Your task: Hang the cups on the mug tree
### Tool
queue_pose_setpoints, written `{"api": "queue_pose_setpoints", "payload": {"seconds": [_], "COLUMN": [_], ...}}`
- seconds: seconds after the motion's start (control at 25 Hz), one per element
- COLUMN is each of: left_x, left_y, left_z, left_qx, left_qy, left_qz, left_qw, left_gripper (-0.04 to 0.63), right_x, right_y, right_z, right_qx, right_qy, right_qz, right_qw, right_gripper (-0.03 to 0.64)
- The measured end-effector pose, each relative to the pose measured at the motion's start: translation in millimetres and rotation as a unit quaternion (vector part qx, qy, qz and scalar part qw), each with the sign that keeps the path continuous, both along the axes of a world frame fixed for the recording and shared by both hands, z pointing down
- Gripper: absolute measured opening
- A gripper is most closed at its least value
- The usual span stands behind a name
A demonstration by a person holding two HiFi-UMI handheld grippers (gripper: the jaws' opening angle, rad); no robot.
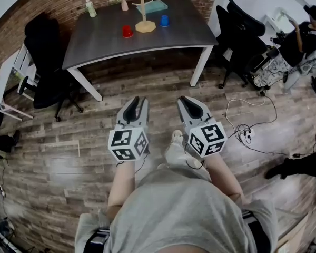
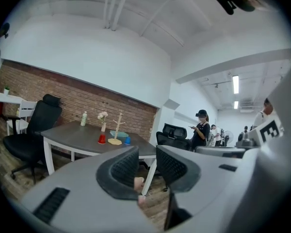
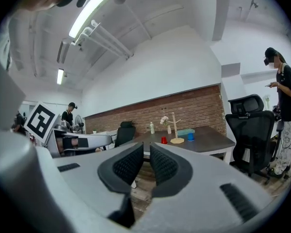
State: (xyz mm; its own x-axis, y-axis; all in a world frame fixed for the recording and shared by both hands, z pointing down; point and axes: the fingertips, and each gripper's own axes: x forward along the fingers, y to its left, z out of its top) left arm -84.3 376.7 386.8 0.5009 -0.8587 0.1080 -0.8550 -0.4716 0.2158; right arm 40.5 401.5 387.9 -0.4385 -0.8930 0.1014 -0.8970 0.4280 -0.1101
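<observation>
On the far dark grey table (image 1: 105, 44), small red cup (image 1: 127, 31) and blue cup (image 1: 164, 20) sit beside wooden mug tree (image 1: 144, 15), unhung; left gripper (image 1: 138, 105) and right gripper (image 1: 188, 103) slightly parted, empty, aimed tableward for pickup.

Open plank floor (image 1: 158, 88) runs straight from me to the surface (image 1: 100, 41). A black office chair (image 1: 47, 62) crowds its left end and two more chairs (image 1: 239, 30) its right. Loose cables (image 1: 245, 130) trail on the floor to my right. The near strip of the surface is bare. The mug tree (image 1: 144, 16) stands mid-surface. The red cup (image 1: 127, 31) sits front-left of it and the blue cup (image 1: 164, 20) to its right, both apart from it. Behind it a bottle (image 1: 90, 8), a vase (image 1: 124, 4) and a teal box (image 1: 154, 6) line the brick wall (image 1: 58, 4).
</observation>
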Motion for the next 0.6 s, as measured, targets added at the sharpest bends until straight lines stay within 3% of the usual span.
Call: {"api": "queue_pose_setpoints", "payload": {"seconds": [0.36,0.6], "left_x": [-4.9,-11.4], "left_y": [-1.2,-20.6], "left_z": [10.6,13.2], "left_qx": [-0.005,-0.006], "left_qy": [-0.002,0.001], "left_qz": [0.01,-0.005], "left_qw": [0.9999,1.0], "left_gripper": [0.171,0.175], "right_x": [2.5,0.1], "right_y": [-11.6,-33.5], "right_z": [8.9,12.4], "right_qx": [-0.01,-0.012], "right_qy": [-0.006,-0.01], "right_qz": [-0.003,-0.018], "right_qw": [1.0,1.0], "right_gripper": [0.115,0.155]}}
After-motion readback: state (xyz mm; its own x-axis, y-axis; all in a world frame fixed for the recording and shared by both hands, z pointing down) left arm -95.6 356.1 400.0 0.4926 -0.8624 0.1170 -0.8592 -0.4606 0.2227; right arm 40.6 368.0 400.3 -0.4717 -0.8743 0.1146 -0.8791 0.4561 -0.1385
